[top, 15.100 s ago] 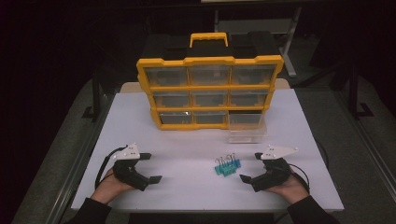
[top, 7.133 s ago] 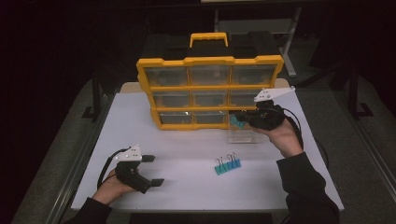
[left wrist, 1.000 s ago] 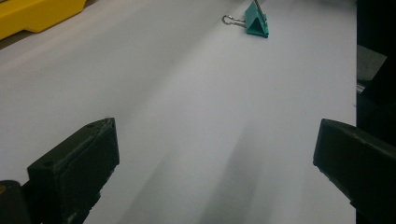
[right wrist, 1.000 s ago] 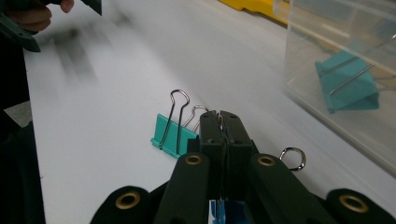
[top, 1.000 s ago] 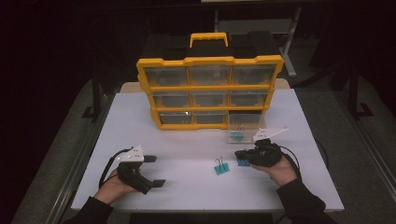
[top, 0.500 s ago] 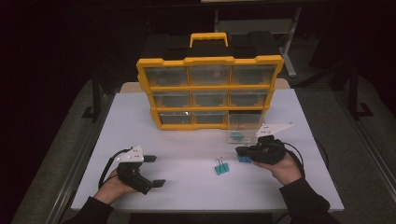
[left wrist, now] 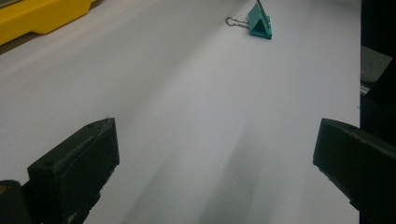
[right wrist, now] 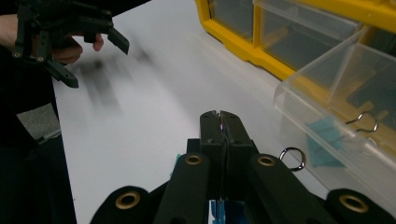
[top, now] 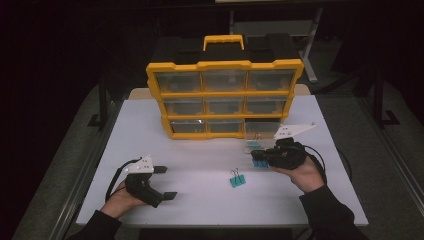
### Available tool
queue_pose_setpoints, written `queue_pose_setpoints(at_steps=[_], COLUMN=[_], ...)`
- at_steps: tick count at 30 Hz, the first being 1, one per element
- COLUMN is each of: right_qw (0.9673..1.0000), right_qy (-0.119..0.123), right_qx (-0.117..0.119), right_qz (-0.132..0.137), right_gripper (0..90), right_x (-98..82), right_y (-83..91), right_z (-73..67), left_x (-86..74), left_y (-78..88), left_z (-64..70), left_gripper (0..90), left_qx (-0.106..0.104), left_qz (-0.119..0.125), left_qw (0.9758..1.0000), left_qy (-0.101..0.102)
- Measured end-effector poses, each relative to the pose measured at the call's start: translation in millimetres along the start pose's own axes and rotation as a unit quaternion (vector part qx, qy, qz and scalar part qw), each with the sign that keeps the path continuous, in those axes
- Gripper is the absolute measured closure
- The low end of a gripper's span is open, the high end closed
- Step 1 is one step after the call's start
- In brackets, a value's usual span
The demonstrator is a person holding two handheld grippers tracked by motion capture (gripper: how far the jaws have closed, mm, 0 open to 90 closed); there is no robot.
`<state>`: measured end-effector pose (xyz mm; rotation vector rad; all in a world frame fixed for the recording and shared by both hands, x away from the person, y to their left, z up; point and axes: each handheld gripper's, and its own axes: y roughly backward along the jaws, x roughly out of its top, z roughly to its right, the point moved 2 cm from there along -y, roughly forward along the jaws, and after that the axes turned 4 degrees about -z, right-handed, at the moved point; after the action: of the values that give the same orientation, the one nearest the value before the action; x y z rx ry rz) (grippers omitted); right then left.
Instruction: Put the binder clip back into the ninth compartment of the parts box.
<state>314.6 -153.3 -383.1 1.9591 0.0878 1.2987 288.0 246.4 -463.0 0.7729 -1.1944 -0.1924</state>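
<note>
Shut pad to pad, right gripper (top: 256, 159) (right wrist: 219, 116), on a teal clip (top: 259, 163). Just clear of the table (top: 200, 160) (right wrist: 163, 116), beside the drawer (top: 260, 131) (right wrist: 327, 93). Spread wide and empty, left gripper (top: 167, 182) (left wrist: 215, 163) (right wrist: 95, 63), low over the near left of the table (left wrist: 187, 116).

White, matt and bare for the most part, with soft shadows under both tools. At the back, standing upright, a yellow organizer (top: 225, 65) (right wrist: 243, 51) of three rows of clear drawers under a yellow handle. Bottom right slot open and dark; just in front of it, set on the table, the drawer itself, with more teal clips (top: 254, 145) (right wrist: 327, 135) inside. Between the grippers, nearer the right one, a second clip (top: 237, 180) (left wrist: 259, 22) lying loose. Grey floor on either side; beyond that a dark room and a pale table frame at the far end.

Small, teal, wedge-shaped, with bright wire handles. In the right gripper view, only a sliver of teal under the jaws and one wire loop sticking out to the side.

Right hand (top: 302, 175) wrapped under its gripper, dark sleeve in from the bottom right, jaws aimed left and slightly away. Left hand (top: 117, 202) low at the near edge, jaws pointing right.
</note>
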Motion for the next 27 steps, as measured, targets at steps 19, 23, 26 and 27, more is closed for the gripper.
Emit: queue_pose_setpoints(at_steps=[19,23,26,27], right_qw=[0.9990,0.9985,0.9982,0.9981], right_qy=[0.015,0.013,0.009,0.008], right_qx=[-0.022,-0.030,-0.035,-0.040], right_qz=[0.037,0.043,0.048,0.047], right_gripper=[87.5,87.5,87.5,87.5], right_x=[36.4,41.8,44.9,45.7], right_y=[19.5,21.8,20.9,20.0], right_z=[7.7,12.8,17.9,20.1], left_x=[0.2,0.2,0.1,0.0], left_y=[-0.6,-0.7,-1.5,-1.6], left_z=[-0.2,-0.6,-0.6,-0.5], left_gripper=[0.0,0.0,0.0,0.0], left_qx=[0.000,0.000,-0.001,-0.002], left_qz=[-0.001,-0.002,-0.004,-0.004], left_qw=[1.0000,1.0000,1.0000,1.0000], left_qy=[-0.002,-0.001,0.000,0.000])
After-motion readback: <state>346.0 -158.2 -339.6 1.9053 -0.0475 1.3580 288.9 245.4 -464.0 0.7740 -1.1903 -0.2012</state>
